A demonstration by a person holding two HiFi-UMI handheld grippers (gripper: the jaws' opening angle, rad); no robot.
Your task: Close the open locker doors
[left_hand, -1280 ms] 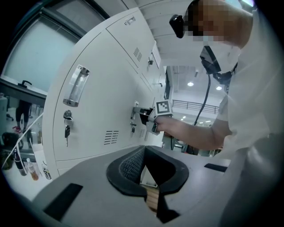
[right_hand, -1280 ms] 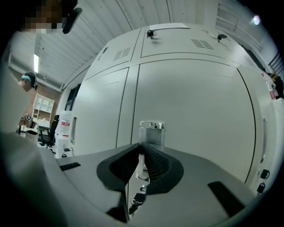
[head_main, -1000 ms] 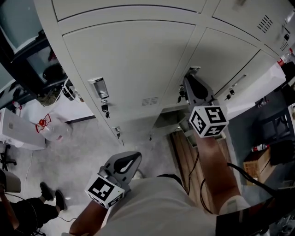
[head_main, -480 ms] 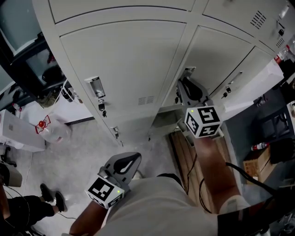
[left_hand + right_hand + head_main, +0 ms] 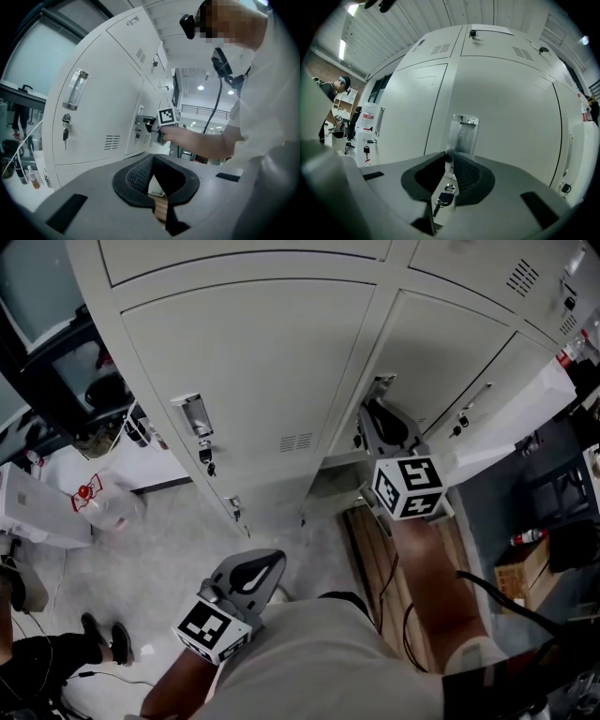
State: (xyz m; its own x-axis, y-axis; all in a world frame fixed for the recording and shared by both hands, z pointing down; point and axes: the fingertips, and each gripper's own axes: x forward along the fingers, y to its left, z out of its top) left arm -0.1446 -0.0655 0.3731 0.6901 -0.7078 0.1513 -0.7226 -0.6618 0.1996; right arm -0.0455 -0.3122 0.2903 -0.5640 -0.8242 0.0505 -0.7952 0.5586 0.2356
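The right gripper (image 5: 372, 412) is held out level against the locker door (image 5: 441, 343) on the right side of the bank. In the right gripper view its jaws are drawn nearly together, leaving only a narrow slit between the ribbed pads (image 5: 465, 169). The tips sit at the lower edge of the recessed metal handle (image 5: 464, 133). Whether the pads pinch that edge or only rest against it cannot be determined. A key (image 5: 443, 198) hangs in the lock just below the handle, between the jaw bodies and clear of the pads.

This door fills the right gripper view and lies close to flush with the neighbouring door (image 5: 253, 362). Whether it is fully latched cannot be determined.

The left gripper (image 5: 274, 563) is held low, close to the person's torso and well apart from the lockers. Its jaws are clenched, the tips meet (image 5: 153, 158), and nothing lies between them.

The neighbouring door is closed. It carries a chrome handle (image 5: 192, 414), a key in its lock (image 5: 206, 457) and a small block of vent slots (image 5: 300, 443).
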